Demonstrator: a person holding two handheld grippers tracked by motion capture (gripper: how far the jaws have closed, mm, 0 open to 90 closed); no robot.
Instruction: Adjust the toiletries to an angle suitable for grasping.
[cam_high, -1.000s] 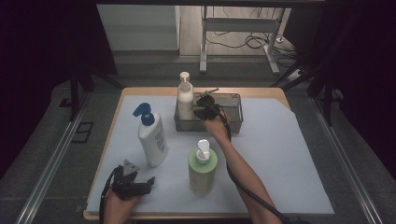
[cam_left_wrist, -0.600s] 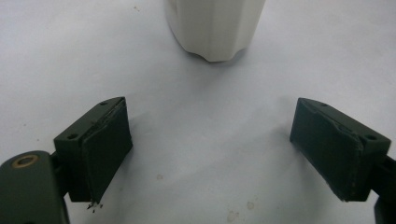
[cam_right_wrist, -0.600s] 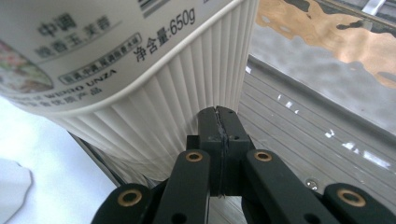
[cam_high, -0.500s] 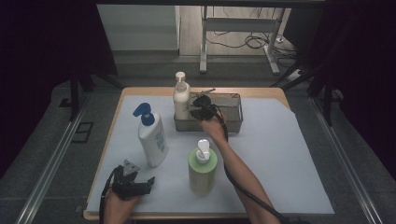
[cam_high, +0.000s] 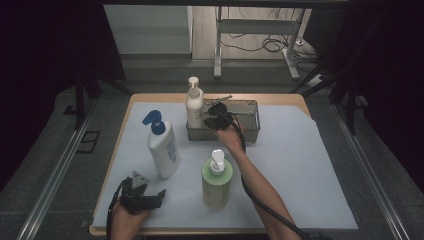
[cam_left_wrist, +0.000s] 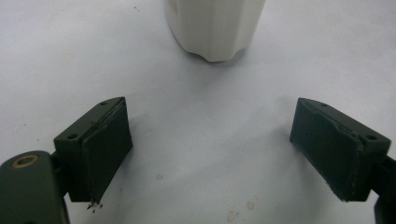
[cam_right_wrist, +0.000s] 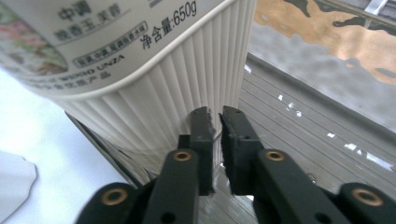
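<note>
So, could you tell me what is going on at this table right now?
A person works with two handheld grippers. The right gripper is at the cream pump bottle standing in the metal tray, its jaws nearly shut beside the bottle, just opening slightly. The left gripper rests open near the blue-capped lotion bottle.

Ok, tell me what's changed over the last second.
The white bottle has shifted a little left, towards the left end of the tray, with the right gripper close beside it. That gripper's jaws have just been opening a crack, with nothing between them. The left gripper, open near the table's front edge, the blue-capped bottle and the green bottle stayed put.
</note>
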